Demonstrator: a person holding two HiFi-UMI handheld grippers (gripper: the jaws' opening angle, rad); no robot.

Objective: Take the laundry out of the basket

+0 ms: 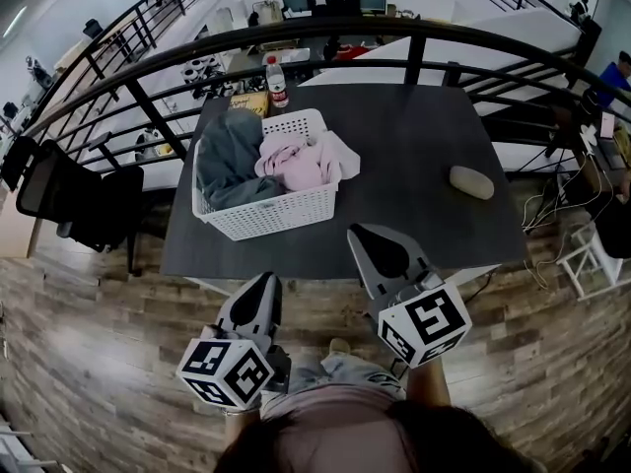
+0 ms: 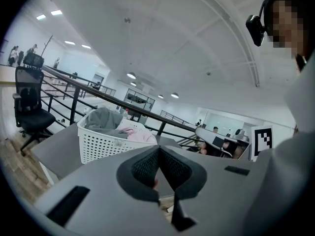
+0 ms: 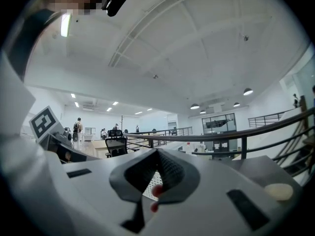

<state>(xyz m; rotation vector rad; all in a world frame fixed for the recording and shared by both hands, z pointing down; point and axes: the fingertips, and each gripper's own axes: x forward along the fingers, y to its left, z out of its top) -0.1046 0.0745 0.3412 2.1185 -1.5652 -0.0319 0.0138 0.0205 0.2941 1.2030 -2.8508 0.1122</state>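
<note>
Head view: white basket sits on the left half of the dark table, close to the near edge. Laundry is inside: gray clothes on the left, pink clothes on the right, some draped over the right rim. Bottle stands at the far edge, just behind the basket. Beige oval lump lies near the right edge, well apart from the basket. Black chair is on the wood floor off the left edge, w/ a railing beyond the far edge. Left gripper hangs over the floor, short of the near edge. Right gripper has its tip at the near edge, right of the basket.

Left gripper view: jaws are together, pads meeting, nothing btwn them. Basket is ahead to the left, gray and pink clothes piled above the rim.

Right gripper view: jaws are together, empty. A bit of white perforated basket wall shows just below the pads. Beige lump is at far right.
</note>
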